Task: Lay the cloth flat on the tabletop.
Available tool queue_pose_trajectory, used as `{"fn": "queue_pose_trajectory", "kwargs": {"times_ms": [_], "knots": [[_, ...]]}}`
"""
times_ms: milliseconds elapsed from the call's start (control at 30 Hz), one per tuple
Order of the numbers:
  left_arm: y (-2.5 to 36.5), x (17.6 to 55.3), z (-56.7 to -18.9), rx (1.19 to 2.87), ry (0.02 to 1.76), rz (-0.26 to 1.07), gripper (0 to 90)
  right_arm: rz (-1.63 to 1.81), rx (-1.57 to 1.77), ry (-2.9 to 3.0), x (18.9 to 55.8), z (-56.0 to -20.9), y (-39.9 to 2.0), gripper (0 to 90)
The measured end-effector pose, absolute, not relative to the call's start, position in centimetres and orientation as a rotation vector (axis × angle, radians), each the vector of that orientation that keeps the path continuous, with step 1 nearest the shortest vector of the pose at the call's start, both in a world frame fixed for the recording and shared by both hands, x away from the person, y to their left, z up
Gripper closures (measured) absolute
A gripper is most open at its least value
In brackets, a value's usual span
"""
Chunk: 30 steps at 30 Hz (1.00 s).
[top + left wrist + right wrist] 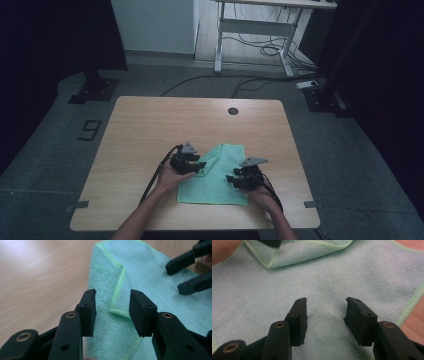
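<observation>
While you work the cloth (216, 176) on the table (145, 130), the fold looks only begun. One corner flap (120, 297) is turned over onto the cloth's upper left part; its pale green hem runs down the flap in the left gripper view and ends in a point between the jaws. Otherwise the cloth lies flat in one layer, near the table's front edge, between your two hands.

Left tool (196, 166): jaws apart, nothing pinched. They stand over the flap's tip, one jaw near the cloth's left border, the other over the cloth. My reading is that the flap rests by its own weight. Whether the pads brush the pile I cannot tell.

Right tool (235, 179): jaws apart, nothing between them but flat cloth below. It hangs over the cloth's right half, with the right hem (409, 307) just beside its outer jaw and bare wood past it. No grip here yet.

Done, by my judgement: the first corner laid in. Left: the other corners or the far half have yet to be brought over, and the flap sits somewhat askew, so it may need squaring before the next fold.

Containers: no box, bin or tray on the table. A dark round grommet hole (233, 111) sits near the far edge, well apart from the cloth.
</observation>
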<state>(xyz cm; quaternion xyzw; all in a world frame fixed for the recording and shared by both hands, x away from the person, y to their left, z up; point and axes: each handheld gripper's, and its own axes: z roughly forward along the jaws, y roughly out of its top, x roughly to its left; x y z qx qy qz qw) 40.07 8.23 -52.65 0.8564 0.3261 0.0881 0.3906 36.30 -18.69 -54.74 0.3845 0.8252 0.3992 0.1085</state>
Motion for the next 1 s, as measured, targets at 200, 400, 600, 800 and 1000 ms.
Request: {"fn": "queue_pose_trajectory", "kwargs": {"times_ms": [200, 400, 600, 800, 1000], "knots": [[6.9, 39.8, -53.6, 2.226, 0.826, 0.223, 57.4, 1.172, 1.128, 2.425, 36.3, -54.7, -18.7, 51.0], [7.1, 39.7, -53.6, 2.190, 0.842, 0.232, 83.7, 1.170, 1.129, 2.424, 36.3, -54.7, -18.6, 51.0], [8.6, 40.0, -52.5, 2.133, 0.862, 0.294, 86.8, 1.171, 1.131, 2.423, 36.2, -54.7, -18.7, 50.9], [12.3, 43.0, -50.4, 2.049, 0.988, 0.410, 86.0, 1.167, 1.125, 2.424, 36.2, -54.7, -18.7, 50.5], [14.6, 45.7, -51.0, 2.049, 1.198, 0.488, 62.7, 1.179, 1.129, 2.429, 36.4, -54.7, -18.9, 50.4]]}}
